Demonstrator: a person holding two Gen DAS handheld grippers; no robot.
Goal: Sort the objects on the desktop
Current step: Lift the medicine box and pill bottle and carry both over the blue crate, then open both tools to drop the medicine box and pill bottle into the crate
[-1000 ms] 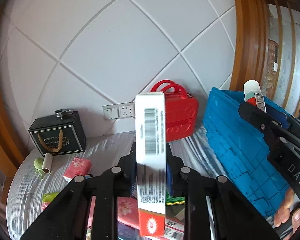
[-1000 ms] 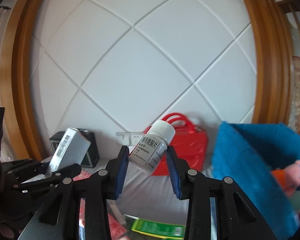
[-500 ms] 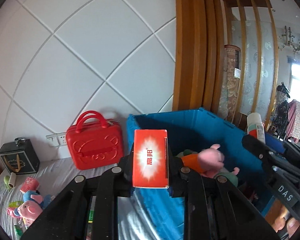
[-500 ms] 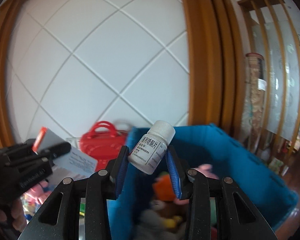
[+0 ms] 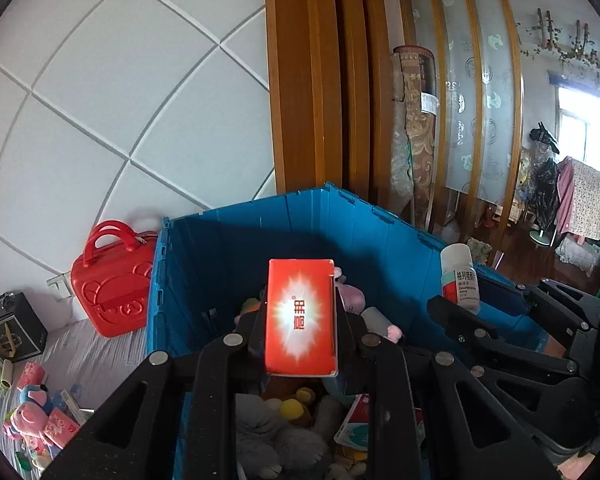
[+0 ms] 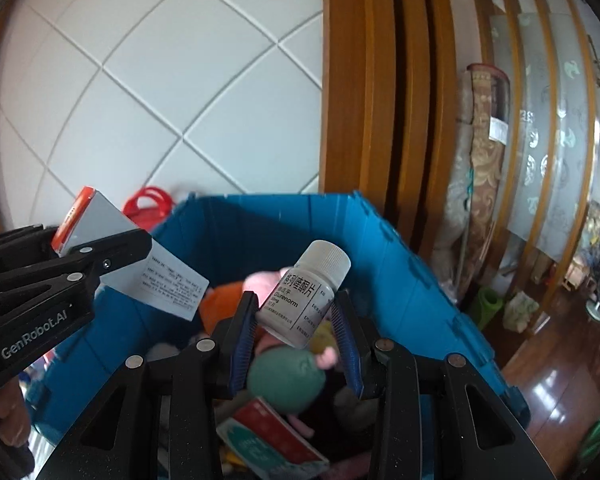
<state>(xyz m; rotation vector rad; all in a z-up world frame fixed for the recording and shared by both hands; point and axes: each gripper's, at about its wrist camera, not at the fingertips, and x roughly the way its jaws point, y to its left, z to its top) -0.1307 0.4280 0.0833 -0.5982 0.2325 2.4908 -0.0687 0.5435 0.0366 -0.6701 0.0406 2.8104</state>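
Note:
My left gripper (image 5: pixel 300 320) is shut on a red and white medicine box (image 5: pixel 301 322), held end-on above the open blue crate (image 5: pixel 240 248). The same box (image 6: pixel 156 276) shows at the left of the right wrist view, clamped in the left gripper (image 6: pixel 100 256). My right gripper (image 6: pixel 296 312) is shut on a white pill bottle (image 6: pixel 304 300) with a ribbed cap, tilted, also over the blue crate (image 6: pixel 400 264). That bottle (image 5: pixel 459 278) appears at the right of the left wrist view. Inside the crate lie plush toys (image 6: pixel 286 376) and a red and teal box (image 6: pixel 272 436).
A red toy suitcase (image 5: pixel 112 284) stands against the tiled wall left of the crate. A black gift box (image 5: pixel 12 332) and small toys (image 5: pixel 32 412) lie on the grey tabletop at far left. Wooden posts (image 5: pixel 312 80) and a slatted screen rise behind the crate. A hand (image 6: pixel 8 412) grips the left tool.
Both grippers swung right from above the cluttered tabletop to over the blue crate, each keeping its load. The box now shows its red end instead of its barcode side.

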